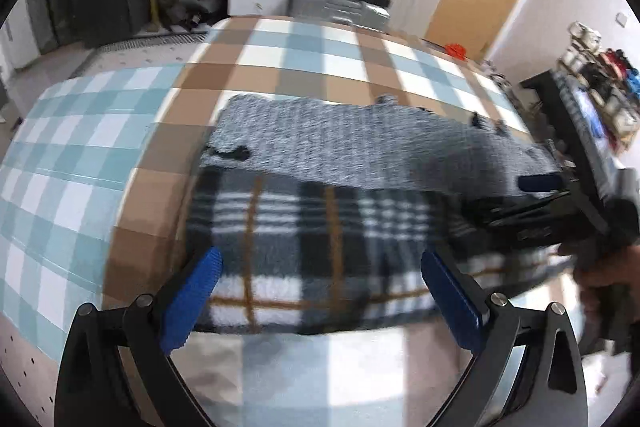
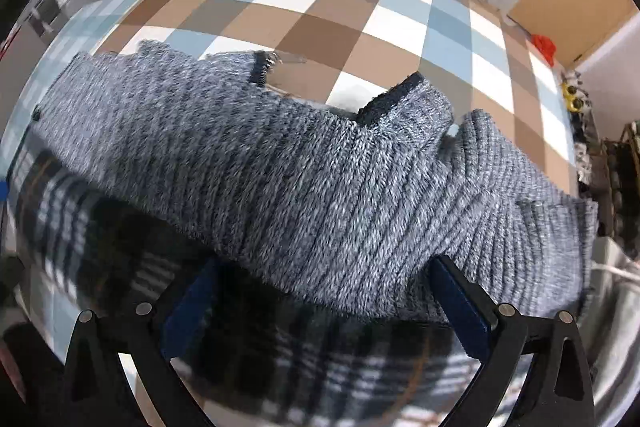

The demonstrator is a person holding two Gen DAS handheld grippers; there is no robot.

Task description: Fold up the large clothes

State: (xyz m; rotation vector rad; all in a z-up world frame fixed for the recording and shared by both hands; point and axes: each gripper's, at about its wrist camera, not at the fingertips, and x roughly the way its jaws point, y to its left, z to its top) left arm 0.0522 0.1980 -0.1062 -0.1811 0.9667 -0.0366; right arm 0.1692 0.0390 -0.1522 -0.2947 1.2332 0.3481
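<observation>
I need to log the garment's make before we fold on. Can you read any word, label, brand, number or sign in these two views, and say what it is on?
None can be read.
Right claw: pale marks on its black body, too blurred to read.
Grey knit garment: no tag or label in view.
Plaid fleece: pattern only, no print.
Checked cover: pattern only.
Boxes and shelf clutter: too small and blurred.

plaid fleece [image 2: 120,235] motion-blurred; right gripper [image 1: 536,183] edge-cropped.

grey knit garment [image 1: 360,143], plaid fleece [image 1: 312,255], checked cloth [image 1: 304,67]
</observation>
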